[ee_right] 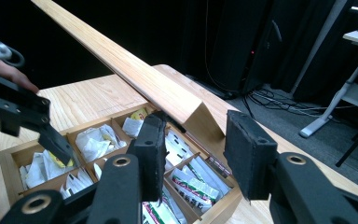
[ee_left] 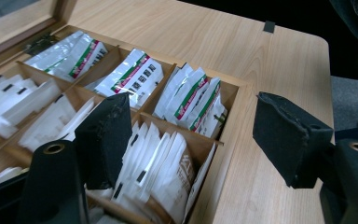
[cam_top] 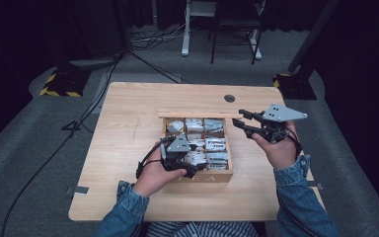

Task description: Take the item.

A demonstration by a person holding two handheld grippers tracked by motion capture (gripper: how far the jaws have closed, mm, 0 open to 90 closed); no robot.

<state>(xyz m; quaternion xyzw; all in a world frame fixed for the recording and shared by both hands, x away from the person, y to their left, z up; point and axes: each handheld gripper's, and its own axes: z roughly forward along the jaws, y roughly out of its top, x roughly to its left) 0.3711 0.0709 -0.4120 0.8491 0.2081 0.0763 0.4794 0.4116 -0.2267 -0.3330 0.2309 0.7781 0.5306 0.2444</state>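
Note:
A wooden tea box (cam_top: 205,177) sits mid-table with its lid (cam_top: 197,115) raised at the back. Its compartments hold several white tea packets (cam_top: 214,143). My left gripper (cam_top: 195,168) is open over the box's front row. In the left gripper view it (ee_left: 196,140) has one jaw down among white packets (ee_left: 163,163) and the other outside the box wall (ee_left: 228,126), holding nothing. My right gripper (cam_top: 238,118) hovers open by the lid's right end. In the right gripper view it (ee_right: 200,154) faces the lid's corner (ee_right: 198,112). The left gripper (ee_right: 51,135) shows beyond, over the box.
Green-and-red striped packets (ee_left: 135,74) fill the neighbouring compartments. A round cable hole (cam_top: 229,98) lies behind the box. Bare tabletop (cam_top: 128,128) spreads left of the box and in front of it. Cables and stand bases (cam_top: 61,84) are on the floor beyond the table.

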